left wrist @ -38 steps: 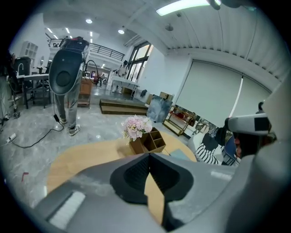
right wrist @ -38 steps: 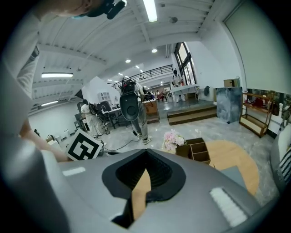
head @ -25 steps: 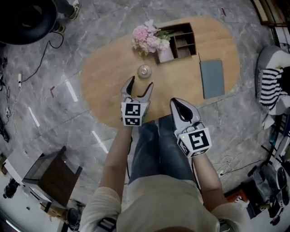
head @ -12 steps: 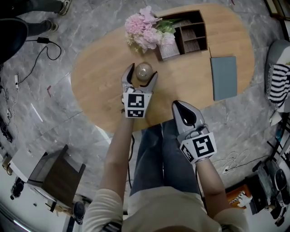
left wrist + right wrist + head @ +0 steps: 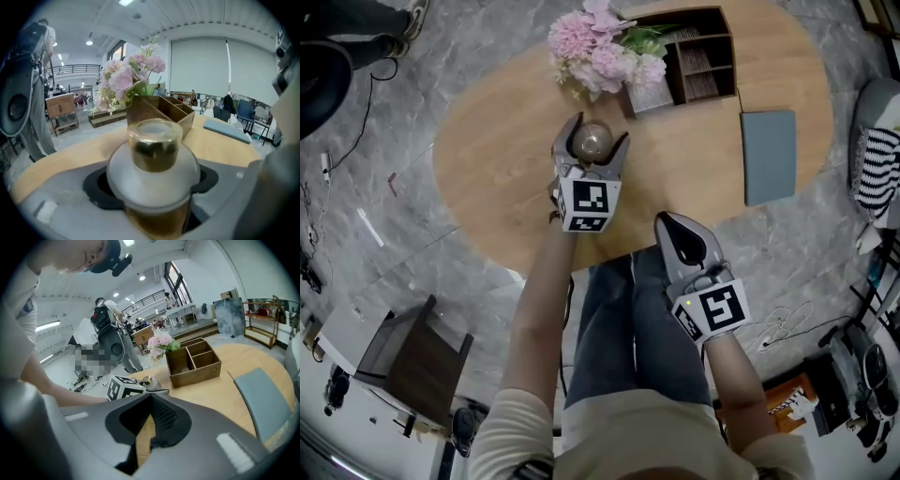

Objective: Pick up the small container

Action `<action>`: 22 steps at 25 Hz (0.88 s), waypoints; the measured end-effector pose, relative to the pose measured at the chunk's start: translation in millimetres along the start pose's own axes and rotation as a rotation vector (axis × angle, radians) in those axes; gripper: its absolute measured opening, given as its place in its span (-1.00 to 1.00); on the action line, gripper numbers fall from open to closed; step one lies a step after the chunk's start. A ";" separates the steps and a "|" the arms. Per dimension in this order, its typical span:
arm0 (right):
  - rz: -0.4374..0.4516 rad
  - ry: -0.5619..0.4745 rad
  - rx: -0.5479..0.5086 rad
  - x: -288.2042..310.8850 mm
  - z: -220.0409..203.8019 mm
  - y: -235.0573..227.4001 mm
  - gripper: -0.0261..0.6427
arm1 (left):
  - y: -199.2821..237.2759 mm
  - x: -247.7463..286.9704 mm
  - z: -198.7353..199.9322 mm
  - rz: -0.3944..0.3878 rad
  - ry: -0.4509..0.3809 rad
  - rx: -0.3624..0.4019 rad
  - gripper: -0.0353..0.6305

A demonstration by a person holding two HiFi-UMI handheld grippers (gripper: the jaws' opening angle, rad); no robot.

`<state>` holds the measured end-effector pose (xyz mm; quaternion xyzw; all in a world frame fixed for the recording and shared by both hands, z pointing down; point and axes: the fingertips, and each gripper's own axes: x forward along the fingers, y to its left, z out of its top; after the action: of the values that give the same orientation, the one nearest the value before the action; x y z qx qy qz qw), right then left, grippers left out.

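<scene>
The small container (image 5: 592, 141), a gold-tinted jar with a pale domed lid and a gold knob, stands on the oval wooden table (image 5: 487, 169). My left gripper (image 5: 595, 131) reaches over the table's near part and its jaws stand wide on either side of the jar. In the left gripper view the container (image 5: 152, 154) fills the middle, between the dark pads (image 5: 93, 187), and I see no pad pressing on it. My right gripper (image 5: 673, 220) hangs off the table's near edge over the person's lap, its jaws together and empty.
A bunch of pink flowers (image 5: 595, 52) and a wooden compartment box (image 5: 698, 61) stand just behind the container. A grey notebook (image 5: 769, 155) lies at the table's right end. A dark stool (image 5: 412, 361) stands on the marble floor at the lower left.
My left gripper has moved forward over the table until the container sits between its jaws. The right gripper has hardly moved.
</scene>
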<state>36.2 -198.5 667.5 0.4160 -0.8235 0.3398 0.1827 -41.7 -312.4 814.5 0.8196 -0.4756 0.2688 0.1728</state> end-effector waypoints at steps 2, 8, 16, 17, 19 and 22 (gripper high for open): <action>-0.003 -0.001 0.004 0.1 -0.4 0.2 -0.93 | 1.0 0.1 -0.4 0.010 -0.002 0.013 0.16; -0.005 -0.014 0.007 -4.4 1.4 7.8 -0.93 | -1.2 -2.8 -3.0 -0.019 0.019 0.024 0.13; -0.013 -0.037 -0.011 -23.7 3.7 24.7 -0.93 | -16.4 -31.3 -13.0 -0.050 0.048 -0.014 0.13; -0.015 -0.043 -0.014 -27.1 4.6 27.4 -0.93 | -19.2 -36.4 -12.8 -0.053 0.048 -0.016 0.13; -0.018 -0.056 -0.018 -33.3 6.4 33.6 -0.93 | -23.9 -47.1 -9.2 -0.060 0.042 -0.011 0.13; -0.020 -0.076 -0.026 -44.6 9.8 44.6 -0.93 | -31.0 -66.1 0.5 -0.069 0.028 -0.005 0.13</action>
<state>26.1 -161.5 616.4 0.4344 -0.8301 0.3110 0.1598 -41.2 -252.2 773.3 0.8313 -0.4451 0.2730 0.1906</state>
